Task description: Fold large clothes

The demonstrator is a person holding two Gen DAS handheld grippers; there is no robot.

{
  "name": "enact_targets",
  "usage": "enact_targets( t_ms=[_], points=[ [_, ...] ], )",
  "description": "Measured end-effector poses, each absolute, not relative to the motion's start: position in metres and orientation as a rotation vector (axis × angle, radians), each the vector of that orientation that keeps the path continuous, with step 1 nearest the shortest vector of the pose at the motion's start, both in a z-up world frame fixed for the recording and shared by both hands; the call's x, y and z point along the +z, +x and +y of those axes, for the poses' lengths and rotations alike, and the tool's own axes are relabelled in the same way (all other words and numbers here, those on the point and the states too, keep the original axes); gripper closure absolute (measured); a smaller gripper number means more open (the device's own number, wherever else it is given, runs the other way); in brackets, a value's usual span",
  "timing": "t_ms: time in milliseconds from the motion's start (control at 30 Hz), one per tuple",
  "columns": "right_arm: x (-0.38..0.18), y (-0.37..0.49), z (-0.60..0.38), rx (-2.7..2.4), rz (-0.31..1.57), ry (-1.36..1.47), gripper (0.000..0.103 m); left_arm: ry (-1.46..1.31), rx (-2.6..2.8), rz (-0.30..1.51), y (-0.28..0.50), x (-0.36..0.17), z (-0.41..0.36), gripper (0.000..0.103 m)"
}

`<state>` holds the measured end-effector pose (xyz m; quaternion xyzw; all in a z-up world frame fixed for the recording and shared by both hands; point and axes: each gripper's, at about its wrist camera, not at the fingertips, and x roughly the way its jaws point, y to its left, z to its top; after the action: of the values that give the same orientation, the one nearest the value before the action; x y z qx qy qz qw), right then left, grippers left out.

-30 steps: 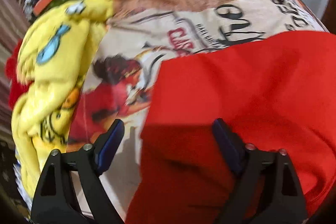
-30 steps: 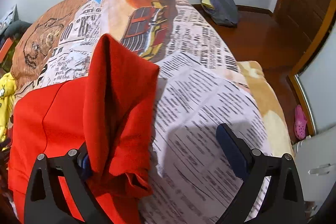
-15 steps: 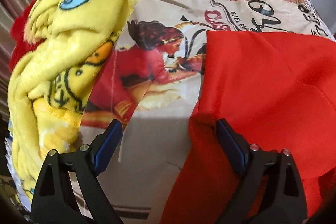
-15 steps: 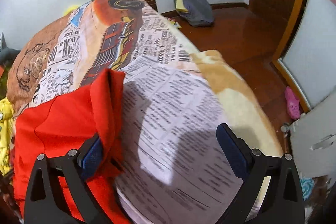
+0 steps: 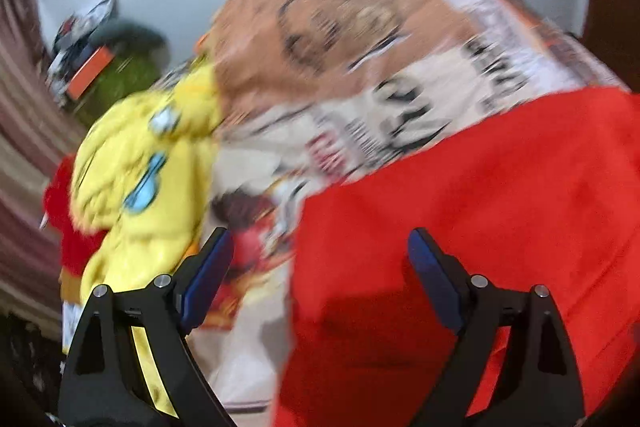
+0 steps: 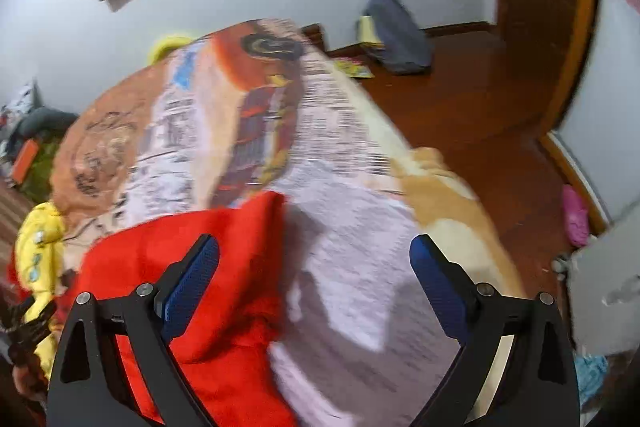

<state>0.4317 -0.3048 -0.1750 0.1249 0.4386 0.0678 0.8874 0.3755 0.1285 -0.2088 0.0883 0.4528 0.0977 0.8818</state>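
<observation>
A large red garment [image 5: 460, 219] lies spread on the printed bedspread [image 5: 340, 67]. My left gripper [image 5: 316, 271] is open above the garment's left edge, its right finger over the red cloth, holding nothing. In the right wrist view the red garment [image 6: 208, 267] lies bunched with a raised fold at its right edge. My right gripper [image 6: 314, 273] is open over that edge and the bedspread [image 6: 248, 115], holding nothing. Both views are motion-blurred.
A yellow plush blanket [image 5: 136, 187] is heaped at the bed's left side, over something red. Dark clutter [image 5: 96, 59] lies at the far left. A wooden floor [image 6: 480, 115] with a grey bag [image 6: 400, 35] and a door lies right of the bed.
Both grippers have lifted and tilted up, showing more wall. The right gripper's left finger has come away from the red fold, which now lies lower on the bed.
</observation>
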Motion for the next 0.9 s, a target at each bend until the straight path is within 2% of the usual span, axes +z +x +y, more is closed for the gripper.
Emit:
enact_targets(
  t_ms=[267,367,433,767,900],
  points=[
    [-0.221,0.472,-0.256,0.202,1.038,0.190,0.008,0.119,0.063,1.021,0.409,-0.243,0.076,0.014],
    [-0.237,0.477,-0.261,0.144,1.062,0.144,0.008,0.152,0.085,0.983,0.404,-0.249,0.072,0.006],
    [-0.239,0.477,-0.272,0.123,1.053,0.135,0.007,0.156,0.091,0.993,0.402,-0.252,0.079,0.005],
    [-0.201,0.439,-0.315,-0.078,0.934,-0.003,0.007,0.169,0.241,1.066,0.369,-0.259,0.135,0.006],
    [-0.176,0.411,-0.328,-0.041,0.921,0.022,0.007,0.148,0.289,1.076,0.347,-0.251,0.158,0.006]
  ],
)
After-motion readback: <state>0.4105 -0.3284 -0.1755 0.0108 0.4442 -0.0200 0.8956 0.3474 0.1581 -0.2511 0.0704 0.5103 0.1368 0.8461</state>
